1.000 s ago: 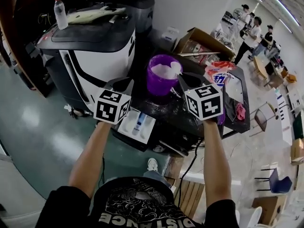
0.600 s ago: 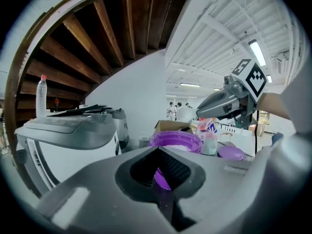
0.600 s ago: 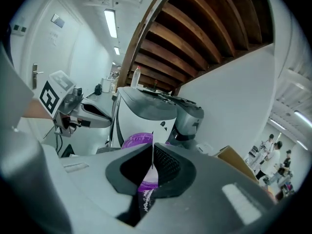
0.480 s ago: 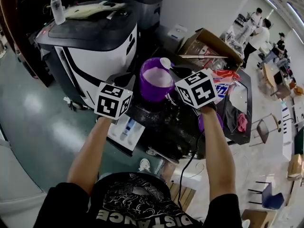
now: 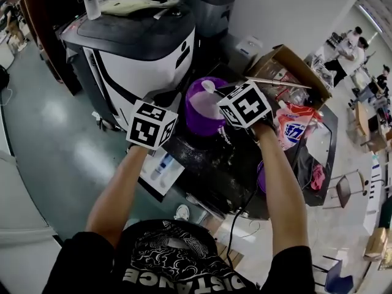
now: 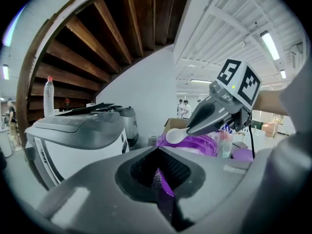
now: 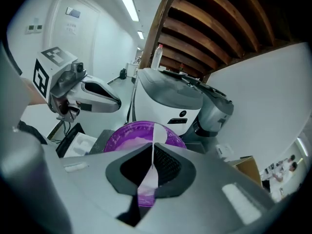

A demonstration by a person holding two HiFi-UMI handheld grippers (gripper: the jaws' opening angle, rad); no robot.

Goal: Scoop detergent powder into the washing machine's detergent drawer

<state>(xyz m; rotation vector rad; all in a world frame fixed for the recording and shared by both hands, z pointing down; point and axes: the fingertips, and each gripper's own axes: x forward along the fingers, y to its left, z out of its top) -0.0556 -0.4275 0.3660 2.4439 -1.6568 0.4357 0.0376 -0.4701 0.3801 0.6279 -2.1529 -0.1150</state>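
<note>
Head view | right tongs [image 5: 219, 95]: spoon [image 5: 210, 86] | left tongs [image 6: 158, 172]: tub [image 5: 201, 114] | bag [image 5: 295, 126] print (blurred)

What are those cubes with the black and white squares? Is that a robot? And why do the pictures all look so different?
There is no robot here. A person holds a hand tool with two pinching jaws in each hand, and each checkered cube is part of its tool. The head view comes from a camera on the person's head, looking down at both arms. The two gripper views come from little cameras riding on the tools, looking along the jaws. The left gripper is pinched shut on the wall of a purple tub with white powder inside. The right gripper is pinched shut on a white spoon, held at the tub's rim. The tub stands on a dark machine, and a white drawer is pulled open below.
</note>
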